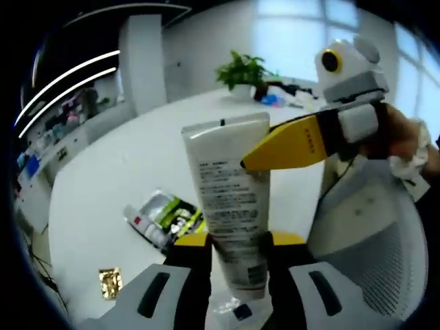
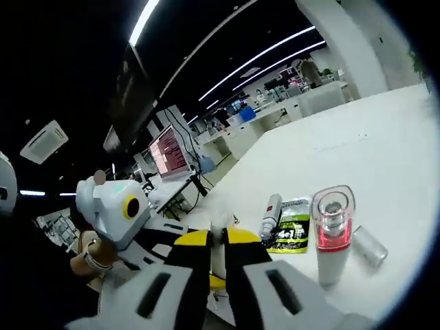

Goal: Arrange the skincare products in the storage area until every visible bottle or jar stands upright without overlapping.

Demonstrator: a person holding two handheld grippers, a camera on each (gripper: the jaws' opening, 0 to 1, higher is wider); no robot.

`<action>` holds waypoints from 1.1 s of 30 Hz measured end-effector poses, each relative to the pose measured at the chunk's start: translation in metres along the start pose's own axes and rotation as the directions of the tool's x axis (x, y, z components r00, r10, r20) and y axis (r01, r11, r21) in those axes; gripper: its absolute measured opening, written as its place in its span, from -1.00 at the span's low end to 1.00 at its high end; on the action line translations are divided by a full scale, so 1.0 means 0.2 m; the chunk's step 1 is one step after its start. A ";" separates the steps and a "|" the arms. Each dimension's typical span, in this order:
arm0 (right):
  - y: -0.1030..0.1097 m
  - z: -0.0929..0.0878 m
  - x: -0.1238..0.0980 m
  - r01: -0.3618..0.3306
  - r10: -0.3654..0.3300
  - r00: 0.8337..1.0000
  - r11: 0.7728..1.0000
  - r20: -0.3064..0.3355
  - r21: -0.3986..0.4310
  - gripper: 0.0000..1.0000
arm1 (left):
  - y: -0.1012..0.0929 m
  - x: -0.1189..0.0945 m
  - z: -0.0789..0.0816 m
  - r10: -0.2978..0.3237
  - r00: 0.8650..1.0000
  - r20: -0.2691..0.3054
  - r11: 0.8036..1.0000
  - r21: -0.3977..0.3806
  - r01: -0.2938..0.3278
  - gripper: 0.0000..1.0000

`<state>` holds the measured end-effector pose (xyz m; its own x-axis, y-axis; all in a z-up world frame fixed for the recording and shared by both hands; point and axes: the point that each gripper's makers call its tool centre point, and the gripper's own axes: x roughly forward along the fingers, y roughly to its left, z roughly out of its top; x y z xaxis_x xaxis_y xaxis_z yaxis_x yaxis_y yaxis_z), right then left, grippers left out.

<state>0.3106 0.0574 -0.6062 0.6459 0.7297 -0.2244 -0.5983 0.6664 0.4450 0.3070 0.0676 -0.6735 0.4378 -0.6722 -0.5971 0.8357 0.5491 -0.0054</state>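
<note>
Tube is clamped in the left gripper, long axis running frame-bottom to top; its upper end is pinched by the right gripper (from the right).

You can see lines of small print on the white tube, too blurred to read. The green packet near the counter's edge carries large white characters, also not legible.
</note>
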 end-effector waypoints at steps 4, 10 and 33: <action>0.00 0.01 0.00 0.016 -0.016 1.000 0.999 -0.007 -0.048 -0.89 | 0.00 0.02 0.01 -0.008 1.000 -0.006 1.000 0.012 0.008 -0.46; -0.02 0.01 0.01 0.039 -0.041 0.999 0.993 -0.017 -0.108 -0.89 | 0.02 0.08 0.02 -0.023 1.000 -0.019 1.000 0.018 0.024 -0.46; -0.11 -0.03 0.01 0.105 -0.116 0.993 0.959 -0.027 -0.264 -0.92 | 0.03 0.17 0.00 -0.050 0.999 0.006 0.997 0.054 0.050 -0.45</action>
<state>0.3220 0.0463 -0.6222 0.6978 0.6515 -0.2977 -0.6311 0.7558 0.1747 0.3274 0.0477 -0.6937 0.3975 -0.7017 -0.5912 0.8732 0.4874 0.0086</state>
